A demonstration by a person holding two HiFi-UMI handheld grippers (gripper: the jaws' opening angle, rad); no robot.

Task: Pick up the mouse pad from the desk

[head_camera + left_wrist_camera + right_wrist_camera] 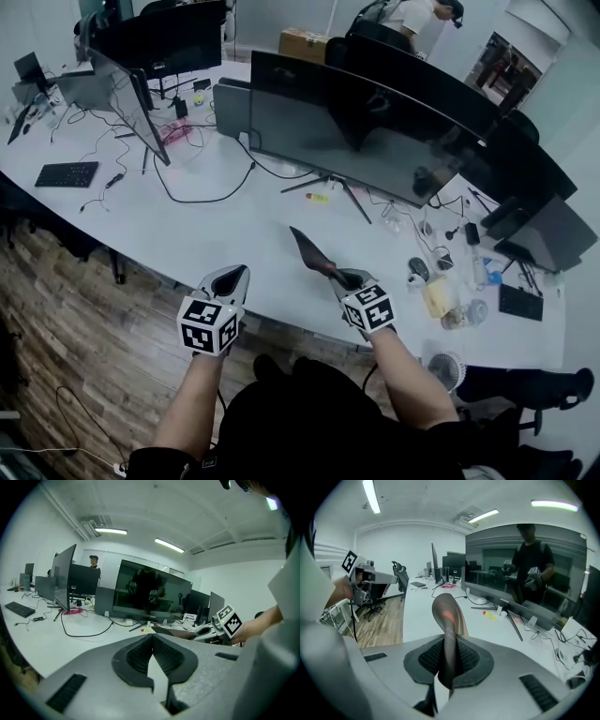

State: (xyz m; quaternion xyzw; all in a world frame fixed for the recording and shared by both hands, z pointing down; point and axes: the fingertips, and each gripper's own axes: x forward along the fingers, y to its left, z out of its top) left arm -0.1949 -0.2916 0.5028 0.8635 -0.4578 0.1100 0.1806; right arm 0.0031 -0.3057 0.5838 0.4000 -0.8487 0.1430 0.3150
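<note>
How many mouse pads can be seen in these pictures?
1. The mouse pad is clamped in the right gripper, held above the desk. Others may be hidden behind the monitors.

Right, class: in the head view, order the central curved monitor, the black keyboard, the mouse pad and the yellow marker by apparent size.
1. curved monitor
2. black keyboard and mouse pad: they look alike; the pad is nearer the camera and edge-on, so unranked
3. yellow marker

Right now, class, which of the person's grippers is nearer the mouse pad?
Right. The right gripper is shut on the mouse pad, which sticks out beyond its jaws. The left gripper, shut and empty, is apart from the pad, to its left.
</note>
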